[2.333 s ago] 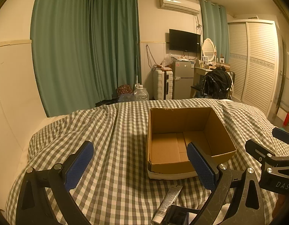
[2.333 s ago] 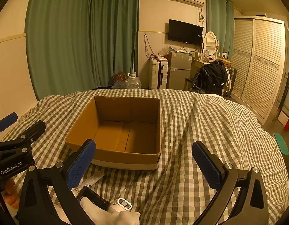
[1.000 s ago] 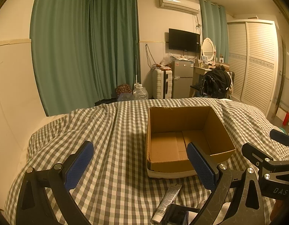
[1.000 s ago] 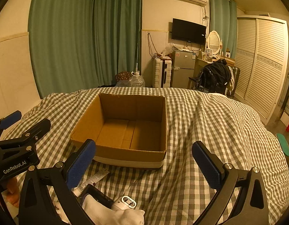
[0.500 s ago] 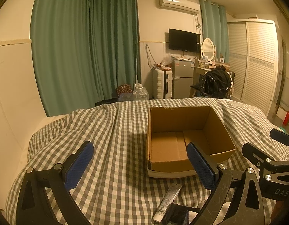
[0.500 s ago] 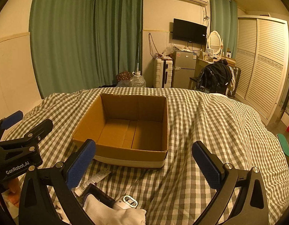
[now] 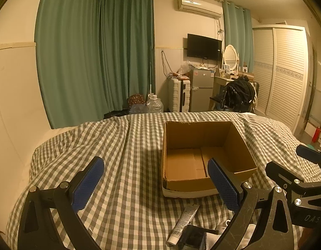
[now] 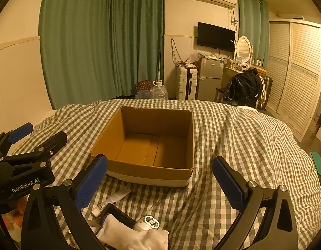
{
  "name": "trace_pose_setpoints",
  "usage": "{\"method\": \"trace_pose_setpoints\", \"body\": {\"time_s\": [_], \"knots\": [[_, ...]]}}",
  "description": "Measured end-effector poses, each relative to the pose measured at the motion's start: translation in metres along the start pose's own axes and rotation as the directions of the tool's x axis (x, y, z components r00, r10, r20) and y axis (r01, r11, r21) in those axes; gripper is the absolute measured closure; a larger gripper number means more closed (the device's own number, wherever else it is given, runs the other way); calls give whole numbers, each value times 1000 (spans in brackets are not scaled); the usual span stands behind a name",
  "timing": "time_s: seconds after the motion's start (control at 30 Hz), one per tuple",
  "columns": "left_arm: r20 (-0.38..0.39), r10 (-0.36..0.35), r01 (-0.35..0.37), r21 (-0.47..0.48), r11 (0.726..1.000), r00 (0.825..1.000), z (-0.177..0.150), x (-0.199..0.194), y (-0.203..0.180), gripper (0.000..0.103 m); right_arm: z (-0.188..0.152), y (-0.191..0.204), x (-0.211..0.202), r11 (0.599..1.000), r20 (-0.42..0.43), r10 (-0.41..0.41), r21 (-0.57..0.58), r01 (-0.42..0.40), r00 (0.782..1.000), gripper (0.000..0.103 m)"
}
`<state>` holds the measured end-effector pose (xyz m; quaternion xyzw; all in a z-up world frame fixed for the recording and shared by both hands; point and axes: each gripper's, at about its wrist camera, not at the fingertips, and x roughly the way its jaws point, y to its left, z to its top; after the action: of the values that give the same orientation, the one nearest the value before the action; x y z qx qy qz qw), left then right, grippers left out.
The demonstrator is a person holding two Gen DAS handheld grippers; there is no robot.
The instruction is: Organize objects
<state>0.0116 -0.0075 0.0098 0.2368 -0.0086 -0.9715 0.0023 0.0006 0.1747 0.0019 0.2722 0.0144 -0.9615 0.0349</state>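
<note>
An open, empty cardboard box [image 7: 204, 156] [image 8: 148, 143] sits on the checked bedspread [image 7: 123, 166] [image 8: 233, 137]. Near the front edge lie a white tube [image 7: 184, 221] [image 8: 111, 201], a black box-like item [image 7: 193, 237] [image 8: 116, 214], a small silver device [image 8: 149, 221] and a white cloth [image 8: 135, 237]. My left gripper [image 7: 156, 185] is open and empty, held above the bed left of the box; it also shows in the right wrist view [image 8: 21, 156]. My right gripper [image 8: 160, 179] is open and empty in front of the box; it also shows in the left wrist view [image 7: 295, 179].
Beyond the bed's far edge are green curtains [image 8: 102, 41], a water jug [image 7: 154, 105], a white suitcase [image 7: 179, 95], a small fridge [image 7: 202, 87], a chair with a black bag [image 7: 239, 95] and a slatted wardrobe [image 7: 283, 73].
The right wrist view has edged slightly forward and left toward the box. The left gripper has barely moved. Both grippers stay open.
</note>
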Motion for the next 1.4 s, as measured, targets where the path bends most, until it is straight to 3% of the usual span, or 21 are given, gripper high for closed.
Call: {"method": "trace_pose_setpoints", "body": {"time_s": [0.2, 0.47, 0.63, 0.97, 1.07, 1.13, 1.17, 1.33, 1.4], "knots": [[-34, 14, -13, 16, 1000, 999, -7, -5, 0, 1, -2, 0, -13, 999, -9, 15, -33, -15, 1000, 2], [-214, 33, -28, 27, 999, 976, -48, 13, 3, 1, -44, -6, 2, 997, -169, 18, -67, -30, 985, 2], [-292, 39, -23, 57, 998, 956, -77, 12, -1, 1, -76, 1, 19, 994, -271, 35, -93, -62, 962, 2], [-363, 13, 17, 80, 997, 932, -118, -1, -1, 1, -118, 15, 54, 987, -447, 62, -103, -120, 892, 7], [-381, 9, 31, 97, 995, 925, -123, -4, -3, 1, -125, 24, 55, 982, -460, 66, -128, -139, 886, 15], [-391, 8, 40, 114, 993, 920, -127, -5, -6, 1, -127, 27, 54, 979, -466, 90, -121, -164, 880, 32], [-397, 8, 44, 122, 992, 918, -129, -6, -7, 1, -127, 26, 54, 979, -466, 101, -111, -171, 879, 34], [-421, 21, 51, 158, 986, 907, -139, -11, -4, 1, -123, 14, 46, 986, -418, 136, -27, -162, 898, 55], [-440, 16, 66, 171, 983, 898, -143, -11, -3, 1, -121, 9, 45, 987, -405, 149, 7, -161, 902, 58]]}}
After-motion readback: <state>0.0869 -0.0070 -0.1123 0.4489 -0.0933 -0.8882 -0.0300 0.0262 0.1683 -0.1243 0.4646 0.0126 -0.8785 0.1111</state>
